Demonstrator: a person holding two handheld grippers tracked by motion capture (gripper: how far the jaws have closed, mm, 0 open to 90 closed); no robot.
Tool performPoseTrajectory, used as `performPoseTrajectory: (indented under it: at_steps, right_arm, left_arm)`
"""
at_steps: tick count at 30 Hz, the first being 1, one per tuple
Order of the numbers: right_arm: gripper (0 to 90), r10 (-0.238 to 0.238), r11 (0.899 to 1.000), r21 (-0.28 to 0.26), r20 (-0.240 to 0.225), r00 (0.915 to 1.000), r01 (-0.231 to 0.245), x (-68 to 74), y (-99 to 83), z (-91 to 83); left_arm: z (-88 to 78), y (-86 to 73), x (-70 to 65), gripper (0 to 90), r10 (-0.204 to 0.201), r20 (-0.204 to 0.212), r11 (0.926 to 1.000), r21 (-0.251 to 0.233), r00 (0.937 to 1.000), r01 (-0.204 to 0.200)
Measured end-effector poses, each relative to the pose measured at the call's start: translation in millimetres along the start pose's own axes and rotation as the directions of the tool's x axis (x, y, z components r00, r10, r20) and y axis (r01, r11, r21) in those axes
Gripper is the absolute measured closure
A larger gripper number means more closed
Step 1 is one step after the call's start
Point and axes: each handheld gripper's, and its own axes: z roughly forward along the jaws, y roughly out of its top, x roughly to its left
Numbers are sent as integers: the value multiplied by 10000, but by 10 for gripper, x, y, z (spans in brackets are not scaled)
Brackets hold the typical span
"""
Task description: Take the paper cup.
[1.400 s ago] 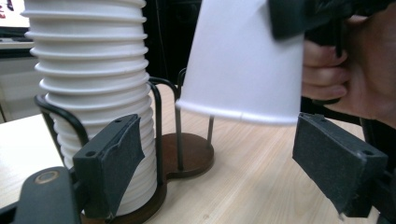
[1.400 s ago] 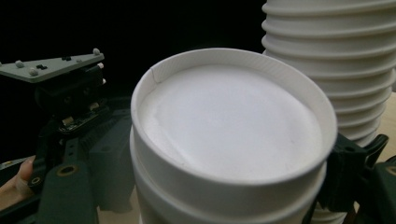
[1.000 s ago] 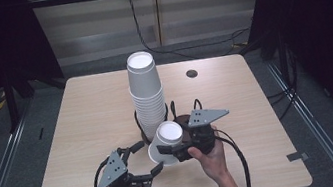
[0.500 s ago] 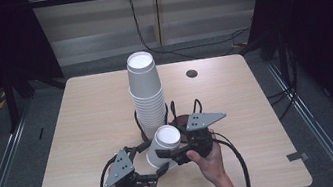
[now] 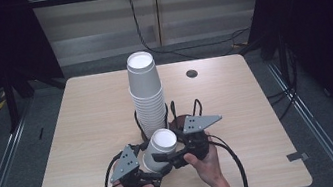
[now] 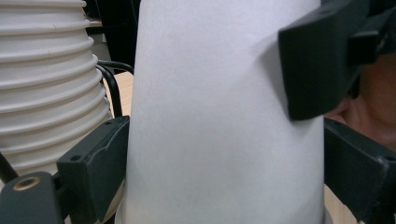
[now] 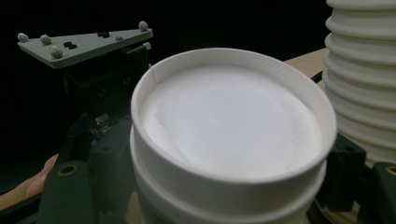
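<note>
Big stack: a tall tower of white paper cups (image 5: 146, 94), upside down, stands in the middle of the light wooden table (image 5: 84, 132).
Small cups: two white paper cups nested upside down (image 5: 159, 149) sit just in front of the tower.
Right gripper (image 5: 171, 159): its black jaws squeeze the small cups near the top.
Left gripper (image 5: 153, 177): its jaws have just been opening, with the cups between them; I can't tell if they press.
Done: small cups are off the tower.
Left: pull them apart.

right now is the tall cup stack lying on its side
No, the cup stack stands upright, bottoms up, on the table behind the two cups held between the hands.
</note>
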Motion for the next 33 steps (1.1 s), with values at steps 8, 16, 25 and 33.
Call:
performPoseTrajectory:
  at_steps: [8,16,25,33]
  right_arm:
    - [222,-8,10000,17,69,10000,8,-9,-16,8]
    - [208,34,10000,31,103,9999,-34,-7,-23,13]
    - [185,51,10000,-14,109,9999,-51,-17,-18,30]
    - [127,91,9994,-347,547,9985,-72,-21,-12,2]
  left_arm:
    - [37,-20,24,111,27,115,10000,73,9999,-27]
    - [15,-18,28,153,171,121,9998,119,9998,-172]
    - [4,-17,56,181,95,227,9998,199,9997,-100]
    - [-16,-27,81,182,9,228,9987,512,9997,-21]
